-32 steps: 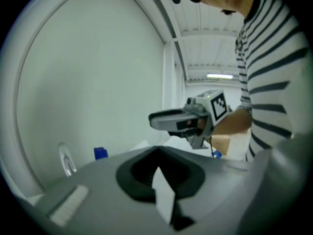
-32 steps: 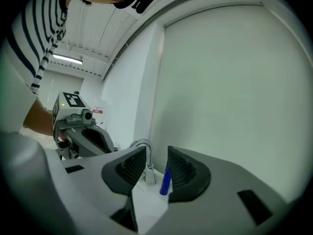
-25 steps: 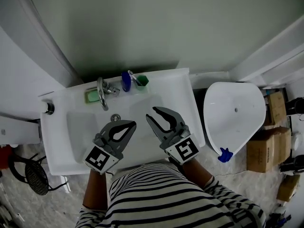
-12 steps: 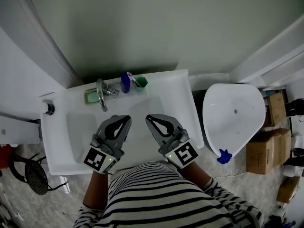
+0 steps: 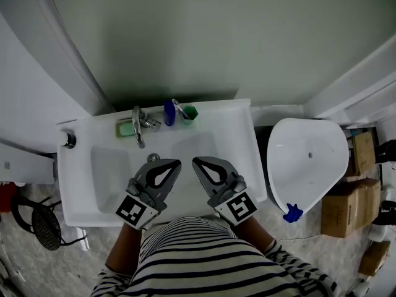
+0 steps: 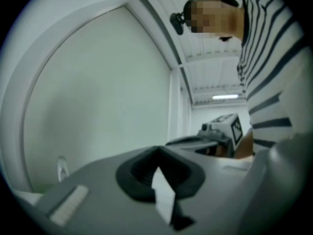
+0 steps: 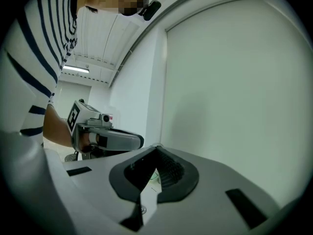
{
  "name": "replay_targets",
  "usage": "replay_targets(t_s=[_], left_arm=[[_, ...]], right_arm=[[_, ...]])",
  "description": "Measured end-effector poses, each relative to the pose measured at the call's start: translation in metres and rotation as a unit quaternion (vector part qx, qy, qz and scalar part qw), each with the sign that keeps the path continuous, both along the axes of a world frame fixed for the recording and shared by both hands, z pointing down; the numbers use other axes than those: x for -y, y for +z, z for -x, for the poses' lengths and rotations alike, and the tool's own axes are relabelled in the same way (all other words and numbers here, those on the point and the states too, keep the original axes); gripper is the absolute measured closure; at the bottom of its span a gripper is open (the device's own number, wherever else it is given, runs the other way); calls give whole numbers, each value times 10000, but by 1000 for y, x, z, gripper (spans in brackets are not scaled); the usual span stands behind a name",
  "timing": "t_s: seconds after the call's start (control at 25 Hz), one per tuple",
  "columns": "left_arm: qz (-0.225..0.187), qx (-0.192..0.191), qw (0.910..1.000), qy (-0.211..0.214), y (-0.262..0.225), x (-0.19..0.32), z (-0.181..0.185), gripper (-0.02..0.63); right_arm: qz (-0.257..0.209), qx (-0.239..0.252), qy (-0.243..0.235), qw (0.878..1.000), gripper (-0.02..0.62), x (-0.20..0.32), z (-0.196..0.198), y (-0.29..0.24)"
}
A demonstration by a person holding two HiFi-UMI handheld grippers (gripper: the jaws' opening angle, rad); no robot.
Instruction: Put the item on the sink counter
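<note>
Our left gripper (image 5: 174,164) and right gripper (image 5: 197,162) hang side by side, just in front of our striped shirt (image 5: 198,258), tips pointing away from us and nearly meeting. Both have their jaws pressed together on nothing; each gripper view shows only bare pads with the wall beyond.

So we hold no item. We judge that we stand either before the pick-up or after the put-down, and we cannot tell which. Nor can we say which thing the task means. The candidates all sit on the sink counter (image 5: 235,129), beyond our tips: a green soap (image 5: 125,129) ahead and to the left, a blue container (image 5: 169,112) straight ahead, and a green cup (image 5: 189,112) just beside it. If an item remains to be fetched, the next move calls for parting one pair of jaws and reaching out to it.

Directly under the grippers lies the white basin (image 5: 111,172), with its drain (image 5: 153,158) just ahead of the left tip and the chrome faucet (image 5: 138,125) arching further on. Past the counter rises a plain pale wall (image 5: 198,36). Well off to our right stands a white toilet (image 5: 309,159), with cardboard boxes (image 5: 346,209) beyond it.
</note>
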State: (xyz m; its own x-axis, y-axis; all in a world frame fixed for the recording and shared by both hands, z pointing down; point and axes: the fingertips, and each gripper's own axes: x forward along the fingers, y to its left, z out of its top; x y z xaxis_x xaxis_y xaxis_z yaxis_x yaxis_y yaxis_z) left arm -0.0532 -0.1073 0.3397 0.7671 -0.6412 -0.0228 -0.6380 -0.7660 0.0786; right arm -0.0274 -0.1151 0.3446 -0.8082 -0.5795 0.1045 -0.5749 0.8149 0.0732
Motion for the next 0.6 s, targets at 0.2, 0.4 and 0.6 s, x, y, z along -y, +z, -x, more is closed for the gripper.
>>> replay_targets(t_s=[0.2,0.4,0.6], left_arm=[[64,50,9999,74,2,-3,-3,601],[79,-43,9999,108,1,-5,-2,601],[73,-85,9999,118,1,-6,1,600]], right_arm=[[45,-7,17,10000,589,-1,-3,3],[70,32,26,10000,589,-3,-1,4],[91,64,66,9999,589,-2,2,3]])
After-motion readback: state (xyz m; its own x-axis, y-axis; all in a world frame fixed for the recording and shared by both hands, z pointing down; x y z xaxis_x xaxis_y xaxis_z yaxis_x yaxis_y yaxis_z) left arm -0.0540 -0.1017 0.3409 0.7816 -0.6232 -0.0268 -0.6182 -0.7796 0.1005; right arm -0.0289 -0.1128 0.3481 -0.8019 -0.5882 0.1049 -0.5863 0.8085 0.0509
